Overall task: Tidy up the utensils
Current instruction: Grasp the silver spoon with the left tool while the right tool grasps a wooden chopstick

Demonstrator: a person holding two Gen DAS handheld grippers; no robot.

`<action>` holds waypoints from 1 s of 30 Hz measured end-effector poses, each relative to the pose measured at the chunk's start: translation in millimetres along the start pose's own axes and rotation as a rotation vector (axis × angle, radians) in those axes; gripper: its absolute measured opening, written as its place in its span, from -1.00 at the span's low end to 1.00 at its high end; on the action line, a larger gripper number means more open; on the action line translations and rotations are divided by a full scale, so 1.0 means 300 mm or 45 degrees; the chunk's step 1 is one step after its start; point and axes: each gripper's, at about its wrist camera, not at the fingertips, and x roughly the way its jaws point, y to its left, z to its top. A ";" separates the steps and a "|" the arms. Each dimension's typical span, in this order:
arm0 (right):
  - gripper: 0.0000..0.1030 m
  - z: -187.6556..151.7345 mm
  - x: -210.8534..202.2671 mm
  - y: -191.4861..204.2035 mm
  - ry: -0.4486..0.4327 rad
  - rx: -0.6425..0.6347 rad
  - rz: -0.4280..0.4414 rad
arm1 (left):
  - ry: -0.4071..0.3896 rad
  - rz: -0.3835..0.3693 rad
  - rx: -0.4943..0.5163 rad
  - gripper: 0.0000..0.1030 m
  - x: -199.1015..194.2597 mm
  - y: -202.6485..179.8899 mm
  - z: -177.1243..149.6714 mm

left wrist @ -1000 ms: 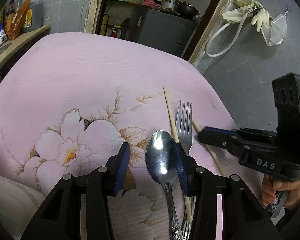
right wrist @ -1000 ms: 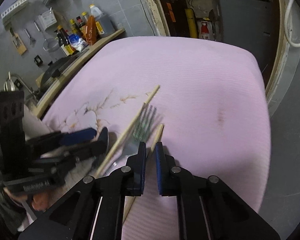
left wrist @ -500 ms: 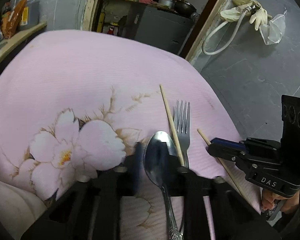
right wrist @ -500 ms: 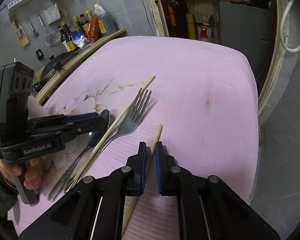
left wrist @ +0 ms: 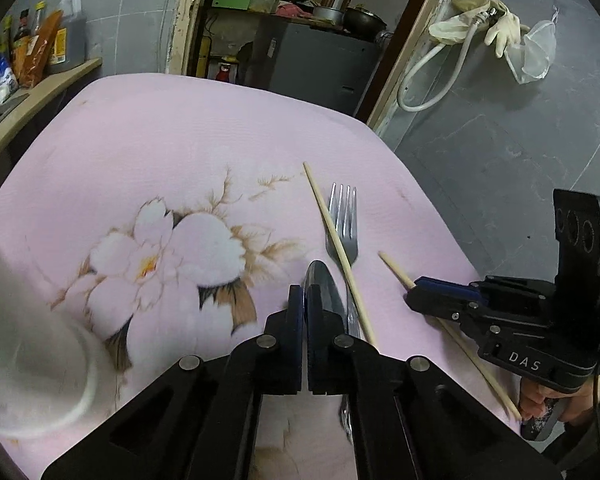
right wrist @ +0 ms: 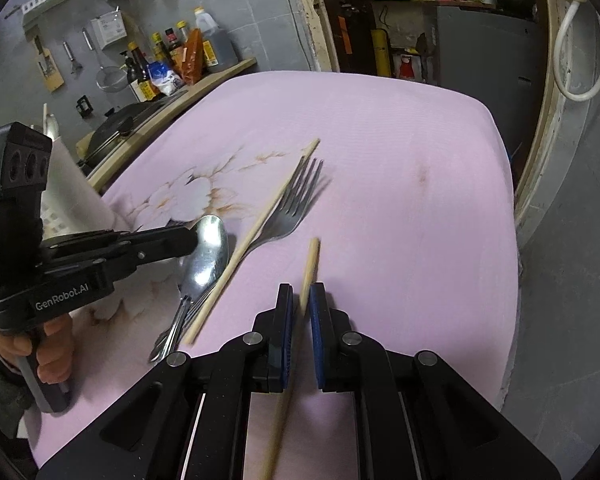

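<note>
Bottles (right wrist: 172, 60) crowd a wooden shelf (right wrist: 204, 84), and rubber gloves (left wrist: 480, 28) hang above a white hose (left wrist: 432, 76).

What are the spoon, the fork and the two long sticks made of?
The spoon and fork look like shiny polished metal, probably steel: they are silver-grey and the spoon's bowl mirrors the light. The two chopsticks look like plain pale wood or bamboo: matte, tan, no shine. Which of the two, the pictures can't settle.

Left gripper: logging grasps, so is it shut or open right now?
Shut: the left gripper pads meet beside the spoon, having just closed, nothing visibly between them.
</note>
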 end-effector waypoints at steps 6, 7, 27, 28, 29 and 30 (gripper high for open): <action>-0.87 -0.053 -0.042 0.058 0.010 -0.040 -0.001 | -0.015 0.009 -0.041 -1.00 -0.092 0.002 -0.053; -0.87 -0.059 -0.046 0.064 0.012 -0.044 0.000 | -0.022 0.012 -0.041 -1.00 -0.110 0.001 -0.063; -0.65 -0.132 -0.028 0.258 0.104 -0.264 -0.087 | -0.040 0.050 -0.188 -1.00 -0.347 0.150 -0.248; -0.49 -0.124 -0.023 0.255 0.111 -0.245 -0.059 | -0.038 0.029 -0.198 -1.00 -0.350 0.159 -0.254; -0.40 -0.118 -0.018 0.255 0.118 -0.234 -0.035 | -0.038 0.011 -0.208 -1.00 -0.357 0.168 -0.259; -0.37 -0.110 -0.009 0.260 0.124 -0.234 -0.028 | -0.025 -0.010 -0.215 -1.00 -0.356 0.176 -0.260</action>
